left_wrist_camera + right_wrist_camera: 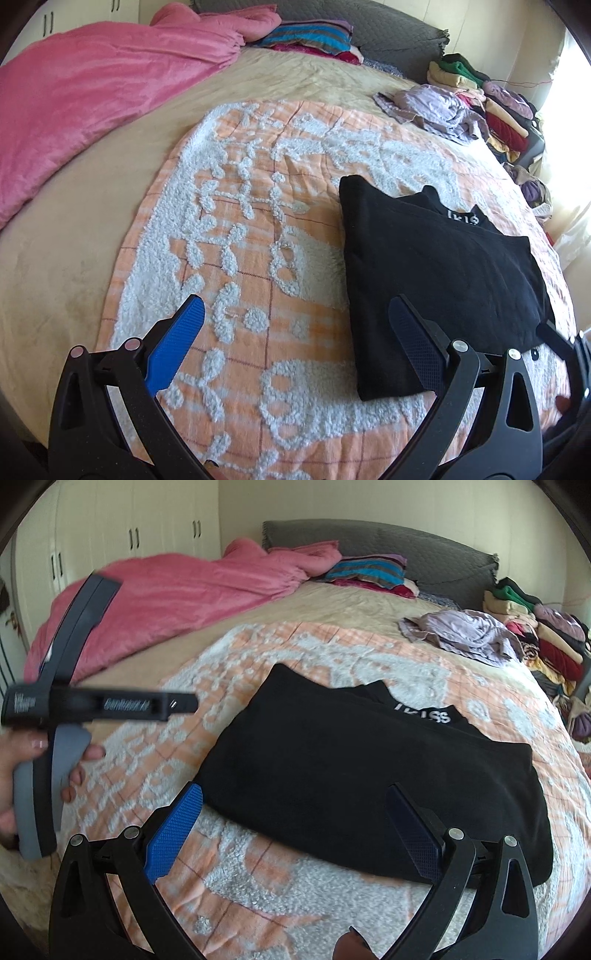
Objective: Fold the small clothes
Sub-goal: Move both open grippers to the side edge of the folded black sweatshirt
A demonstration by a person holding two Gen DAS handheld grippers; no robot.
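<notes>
A black garment [436, 273], folded into a flat rectangle with white lettering at its collar, lies on the orange-and-white tufted mat [258, 206] on the bed. My left gripper [295, 301] hovers open over the mat at the garment's near left corner. Its right finger [413, 343] overlaps the black cloth's edge and nothing sits between the pads. In the right wrist view, the right gripper [295, 788] is open just above the near edge of the garment [369, 768], holding nothing. A hand [22, 775] holds the blurred left tool's handle [55, 775] at the left.
A pink blanket [92, 96] is heaped along the bed's left side. A crumpled lilac garment [432, 107] and a stack of folded clothes [498, 110] sit at the far right edge. Striped pillows [310, 38] lean on the grey headboard [388, 550]. White wardrobes [129, 531] stand behind.
</notes>
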